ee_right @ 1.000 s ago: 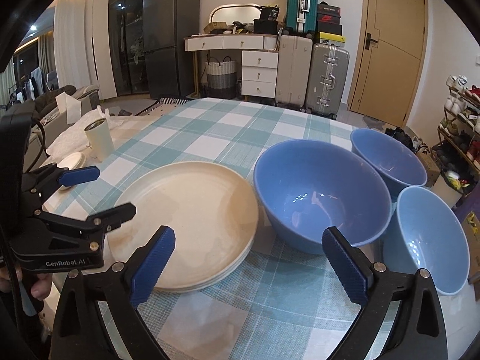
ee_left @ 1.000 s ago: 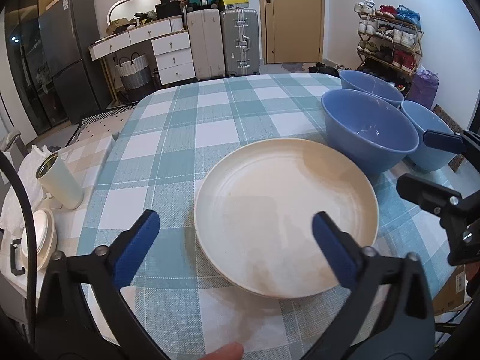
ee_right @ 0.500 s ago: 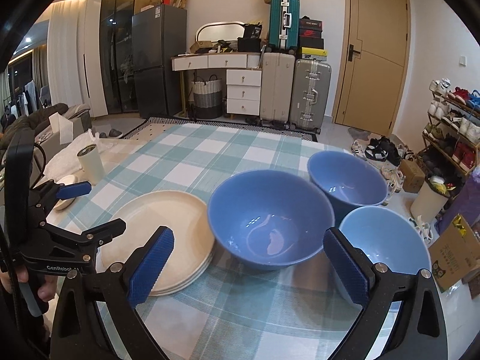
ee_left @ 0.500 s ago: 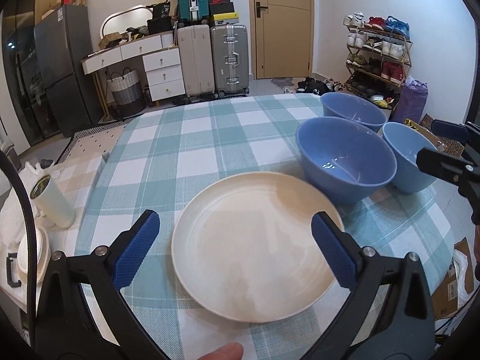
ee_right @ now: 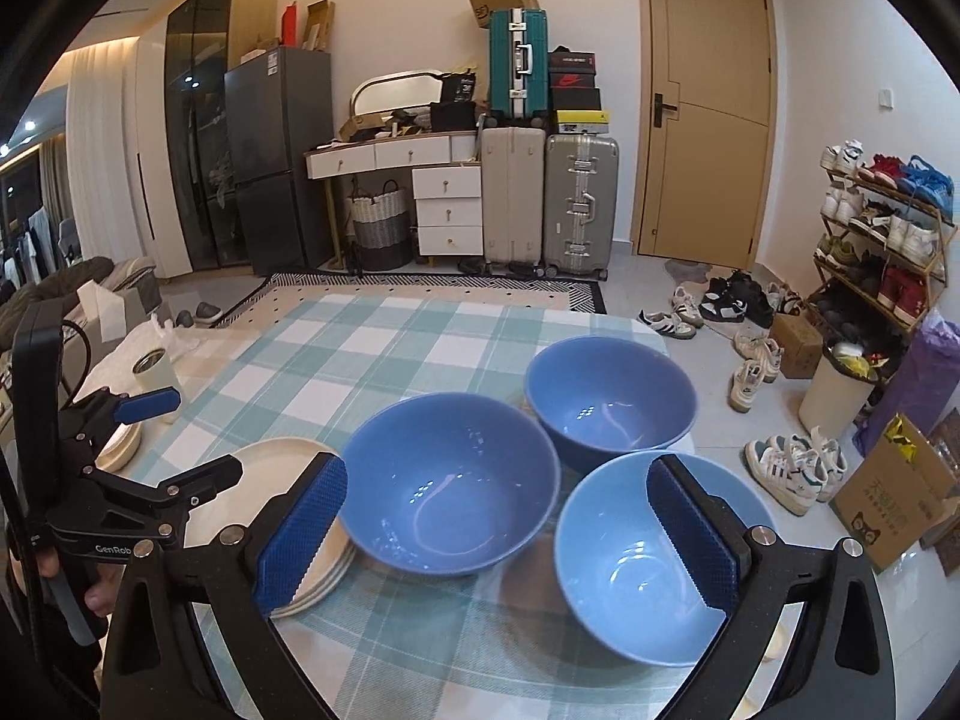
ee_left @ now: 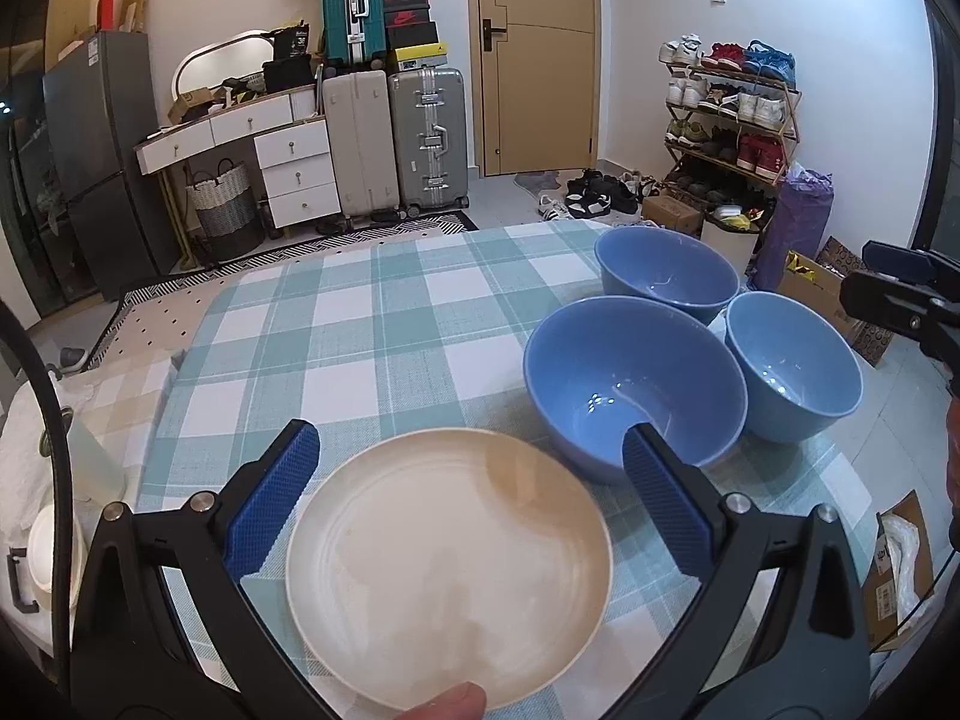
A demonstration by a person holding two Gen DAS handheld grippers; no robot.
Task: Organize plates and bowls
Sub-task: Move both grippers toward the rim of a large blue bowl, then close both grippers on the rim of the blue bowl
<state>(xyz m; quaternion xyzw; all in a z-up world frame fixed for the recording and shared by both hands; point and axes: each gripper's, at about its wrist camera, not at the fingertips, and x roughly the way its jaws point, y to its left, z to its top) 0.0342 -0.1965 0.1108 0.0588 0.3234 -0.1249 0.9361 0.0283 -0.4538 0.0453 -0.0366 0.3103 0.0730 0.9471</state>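
Above a table under a teal-and-white checked cloth, both tools up off the surface and empty. Left gripper spread wide, blue pads framing the cream plate from above without touching it; a fingertip at the bottom edge of that view. From the right wrist view, more rims visible under that plate's edge, so a stack of cream plates rather than one. Right gripper likewise released, gripping nothing, pads held over the large blue bowl and the lighter blue bowl nearest the camera. Third blue bowl just behind those two, near the far right edge of the table; all three upright, clustered close, the large one just beside the plate stack, whether touching it unclear. Off to the left, a pale cup on a side surface. Suitcases and a shoe rack against the walls.
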